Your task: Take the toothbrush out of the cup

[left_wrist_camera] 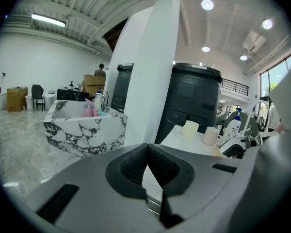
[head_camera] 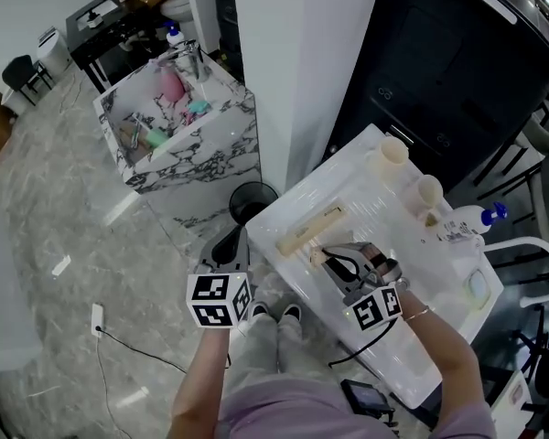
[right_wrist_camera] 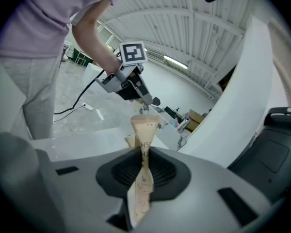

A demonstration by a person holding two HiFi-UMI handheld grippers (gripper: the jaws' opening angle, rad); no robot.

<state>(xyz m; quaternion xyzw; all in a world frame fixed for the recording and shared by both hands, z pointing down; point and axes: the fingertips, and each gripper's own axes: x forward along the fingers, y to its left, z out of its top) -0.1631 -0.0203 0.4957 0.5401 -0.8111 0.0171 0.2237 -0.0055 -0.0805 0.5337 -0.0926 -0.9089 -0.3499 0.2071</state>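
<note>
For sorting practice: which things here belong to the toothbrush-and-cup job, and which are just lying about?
Job: toothbrush, clamped in the right gripper; two cream cups.
Lying about: blue-capped bottle; marble washstand; black bin; left gripper, empty.

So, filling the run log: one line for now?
right gripper: shut on toothbrush | left gripper: shut, empty | toothbrush: clear of cups

On the table (head_camera: 359, 193), a cup (head_camera: 391, 156) and a second cup (head_camera: 427, 195) stand along its far side, with a bottle (head_camera: 465, 224) just right of them. A cabinet (head_camera: 439, 71) rises behind the table. A pillar (head_camera: 302, 71) stands at its far left, and a sink unit (head_camera: 197, 149) sits farther left.
</note>
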